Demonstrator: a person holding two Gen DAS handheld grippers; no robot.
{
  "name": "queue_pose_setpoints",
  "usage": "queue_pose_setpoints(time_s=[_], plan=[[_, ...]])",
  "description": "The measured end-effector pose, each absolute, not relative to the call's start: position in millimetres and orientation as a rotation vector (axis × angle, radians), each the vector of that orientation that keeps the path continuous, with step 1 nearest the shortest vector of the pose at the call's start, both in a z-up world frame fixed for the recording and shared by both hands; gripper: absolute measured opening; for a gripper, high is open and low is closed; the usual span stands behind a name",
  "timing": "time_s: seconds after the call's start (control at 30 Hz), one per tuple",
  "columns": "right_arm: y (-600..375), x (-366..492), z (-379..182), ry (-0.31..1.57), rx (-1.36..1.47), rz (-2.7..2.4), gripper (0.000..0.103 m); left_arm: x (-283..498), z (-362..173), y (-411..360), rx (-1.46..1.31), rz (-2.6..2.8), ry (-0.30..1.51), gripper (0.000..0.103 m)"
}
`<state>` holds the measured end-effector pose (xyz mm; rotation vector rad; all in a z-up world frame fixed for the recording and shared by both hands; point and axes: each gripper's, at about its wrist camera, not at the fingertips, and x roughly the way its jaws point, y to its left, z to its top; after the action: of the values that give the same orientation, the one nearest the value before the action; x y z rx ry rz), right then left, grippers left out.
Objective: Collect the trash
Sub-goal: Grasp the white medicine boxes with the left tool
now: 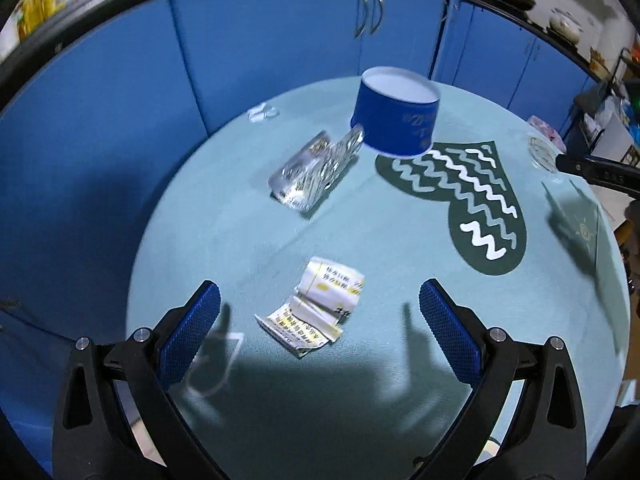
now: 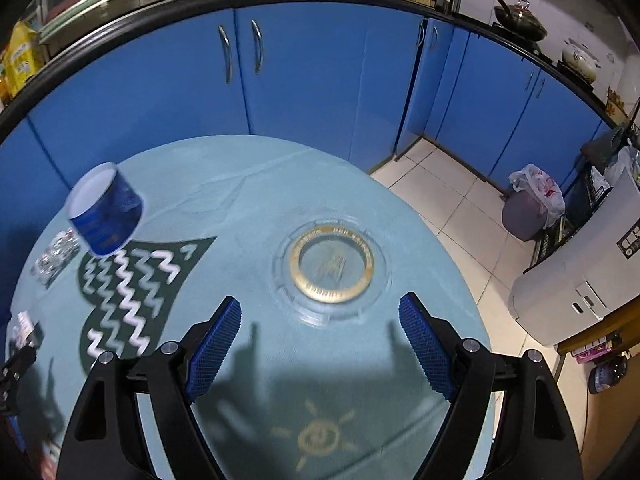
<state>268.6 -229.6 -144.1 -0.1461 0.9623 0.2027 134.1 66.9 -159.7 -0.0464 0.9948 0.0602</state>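
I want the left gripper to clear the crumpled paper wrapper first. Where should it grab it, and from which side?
Come from above with the left gripper, which is open. Grip the crumpled wrapper across its raised fold near the middle; the rest lies flat on the tablecloth and probably offers the pads little to catch.

Your left gripper [image 1: 320,312] carries two black, angular finger arms, each faced with a blue pad [image 1: 192,332] of fine cross-hatched texture. Round silver screw heads sit at the linkage joints, two on each side, and each outer arm has a long triangular cut-out. Your right gripper [image 2: 320,338] is built the same way: black arms, blue textured pads [image 2: 426,346], silver screws [image 2: 470,345] at the pivots, matching triangular openings.
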Motion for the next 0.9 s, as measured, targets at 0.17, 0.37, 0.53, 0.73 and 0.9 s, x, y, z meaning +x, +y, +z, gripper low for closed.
queue_pose_setpoints(time_s=[0.17, 0.37, 0.53, 0.73, 0.9], plan=[[-234.9, 287.1, -151.4, 0.986, -0.119, 0.191, 0.085, 136.3, -169.0, 70.3, -0.049, 0.066, 1.015, 0.092], [-231.4, 302.4, -157.9, 1.003, -0.122, 0.217, 0.086, 138.9, -170.9, 70.9, -0.031, 0.073, 1.015, 0.053], [-216.2, 304.1, -166.6, 0.995, -0.2, 0.226, 0.086, 142.5, -169.1, 66.8, -0.011, 0.075, 1.014, 0.036], [-208.3, 290.5, -166.5, 0.957, -0.257, 0.228, 0.068, 144.0, -168.2, 68.3, -0.039, 0.072, 1.022, 0.031], [-202.3, 281.1, -159.7, 0.952, -0.275, 0.256, 0.044, 145.3, -166.6, 67.6, -0.046, 0.077, 1.025, 0.031]])
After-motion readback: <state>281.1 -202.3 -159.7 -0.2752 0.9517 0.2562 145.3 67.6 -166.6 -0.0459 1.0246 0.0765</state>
